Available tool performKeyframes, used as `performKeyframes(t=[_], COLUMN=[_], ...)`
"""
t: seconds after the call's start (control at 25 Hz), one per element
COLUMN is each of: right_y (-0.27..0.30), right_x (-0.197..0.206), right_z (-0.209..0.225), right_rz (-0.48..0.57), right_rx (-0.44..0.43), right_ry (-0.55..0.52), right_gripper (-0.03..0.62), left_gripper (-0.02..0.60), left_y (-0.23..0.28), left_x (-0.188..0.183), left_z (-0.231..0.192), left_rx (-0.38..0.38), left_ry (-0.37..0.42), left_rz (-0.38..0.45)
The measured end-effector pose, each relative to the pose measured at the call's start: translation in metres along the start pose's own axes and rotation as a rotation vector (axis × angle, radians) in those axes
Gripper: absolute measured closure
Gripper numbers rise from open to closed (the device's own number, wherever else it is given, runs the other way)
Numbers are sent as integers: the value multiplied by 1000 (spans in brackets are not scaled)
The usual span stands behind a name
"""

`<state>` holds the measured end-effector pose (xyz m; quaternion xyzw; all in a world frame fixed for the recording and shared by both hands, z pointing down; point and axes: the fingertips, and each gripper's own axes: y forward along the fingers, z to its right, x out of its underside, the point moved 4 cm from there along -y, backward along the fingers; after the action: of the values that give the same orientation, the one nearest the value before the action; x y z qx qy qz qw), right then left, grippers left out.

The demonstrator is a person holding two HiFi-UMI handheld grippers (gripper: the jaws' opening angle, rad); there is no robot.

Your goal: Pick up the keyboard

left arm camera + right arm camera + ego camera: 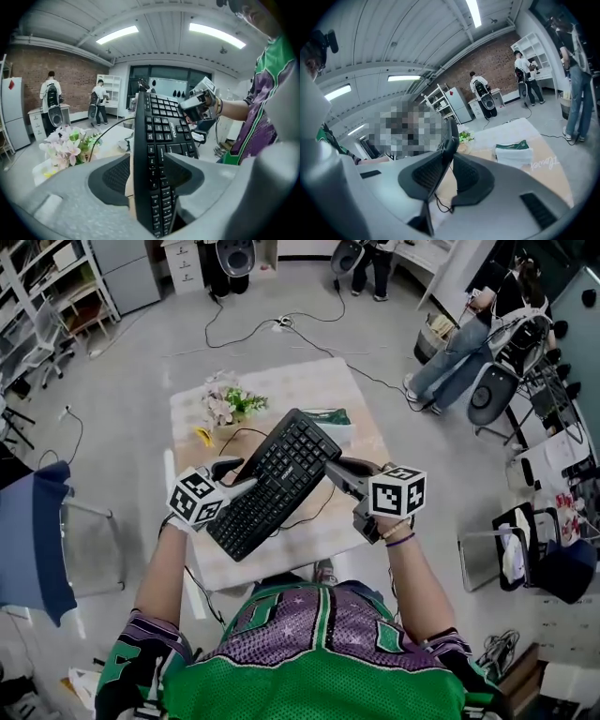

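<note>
The keyboard (277, 479) is hanging in the air above the table (309, 381), tilted, with its far end higher and its near end pointing down toward the person. The right gripper (330, 468) is clamping its right long edge, the pads pressed together on the thin rim. The left gripper (247, 474) is straddling the opposite edge with its jaws standing apart, so the board is sitting between the pads without being squeezed. By my reading the lift is nearly complete, and most of the weight is probably hanging from the right grip alone. To do this step well, the right jaws should be staying firm and level, because a long flat board pinched at one rim is likely to swing or twist. The left jaws would be better closing on the edge again or supporting it from below. The keyboard is black, full-size, slim and rigid, with white-lettered keys. A thin black cable (246, 431) is trailing from it down to the table. That cable could be snagging on the flowers (225, 404) beside it, so any further rise should be going slowly. A green-and-white packet (330, 418) is lying just beyond the keyboard's far end.
</note>
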<state>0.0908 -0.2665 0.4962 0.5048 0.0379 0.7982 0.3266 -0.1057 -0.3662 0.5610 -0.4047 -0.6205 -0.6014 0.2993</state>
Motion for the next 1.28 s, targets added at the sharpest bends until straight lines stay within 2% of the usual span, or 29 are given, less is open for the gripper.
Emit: performKeyframes(t=[0.24, 0.44, 0.64, 0.84, 1.0, 1.16, 1.28], right_y=[-2, -5, -3, -2, 0, 3, 4], right_x=[-1, -5, -7, -10, -10, -6, -6], right_z=[-2, -5, -11, -18, -17, -15, -12], right_rz=[-2, -1, 8, 7, 4, 15, 26], right_rx=[-9, -42, -70, -85, -84, -74, -79], right_ry=[-36, -81, -109, -124, -124, -112, -103], right_gripper=[519, 520, 519, 520, 519, 519, 516], left_gripper=[320, 311, 310, 308, 308, 322, 336], left_y=[13, 25, 27, 29, 31, 32, 29], left_x=[0, -3, -8, -8, -7, -3, -4], left_z=[-7, -1, -4, -4, -5, -9, -9], left_rx=[102, 297, 418, 542, 571, 555, 544], left_ry=[0, -35, -9, -52, -80, -145, -151], left_rz=[-34, -58, -103, -106, -99, -81, -77])
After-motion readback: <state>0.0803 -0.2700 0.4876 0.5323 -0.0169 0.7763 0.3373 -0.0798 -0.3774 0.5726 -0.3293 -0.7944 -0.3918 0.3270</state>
